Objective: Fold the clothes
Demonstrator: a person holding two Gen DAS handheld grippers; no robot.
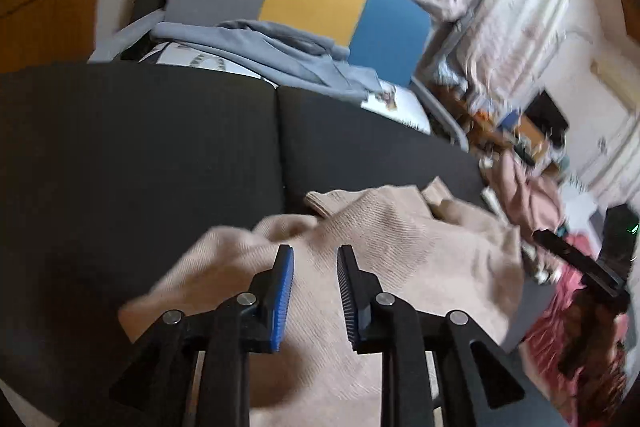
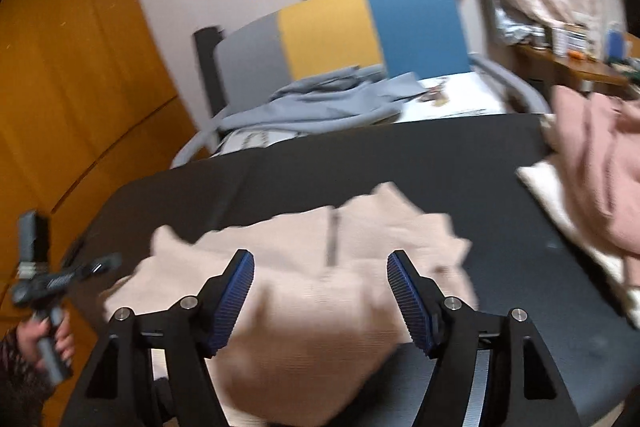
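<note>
A beige knit sweater [image 1: 400,239] lies crumpled on the black table [image 1: 140,147], and in the right wrist view the sweater [image 2: 300,239] spreads across the table's [image 2: 440,167] near half. My left gripper [image 1: 315,249] hovers over the sweater's left part, open with a narrow gap and no cloth between its blue pads. My right gripper [image 2: 320,255] hangs above the sweater's middle, wide open and holding nothing. In the right wrist view, a hand [image 2: 52,343] grips the left tool's handle at the far left.
A pink garment [image 2: 592,167] lies heaped at the table's right end on a white cloth [image 2: 548,187]. Behind the table stands a chair with a grey, yellow and blue back [image 2: 332,27], with a grey garment [image 2: 320,103] on its seat. An orange wardrobe [image 2: 80,67] is at left.
</note>
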